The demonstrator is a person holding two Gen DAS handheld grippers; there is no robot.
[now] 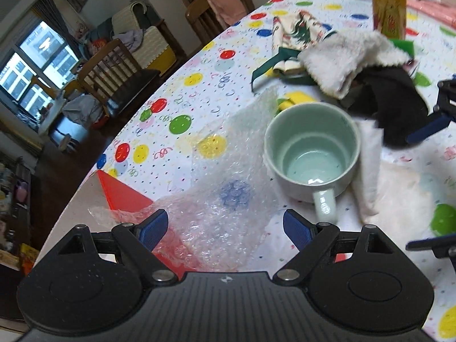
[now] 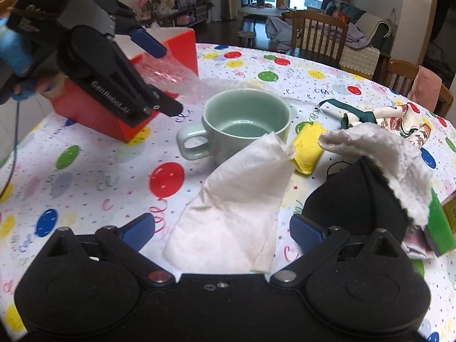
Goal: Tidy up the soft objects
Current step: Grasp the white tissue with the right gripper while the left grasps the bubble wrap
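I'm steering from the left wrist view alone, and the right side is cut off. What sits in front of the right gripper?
Observer: A white tissue lies between the right gripper's open fingers, not pinched.
Operator: Does it touch the mug?
Observer: Yes, its raised corner leans against the mug's side.
Operator: And the red shape near my gripper?
Observer: It is an open red box; the bubble wrap drapes out over its top edge.

left tongs (image 1: 225,229) agape, right tongs (image 2: 222,230) agape, both tilted downward
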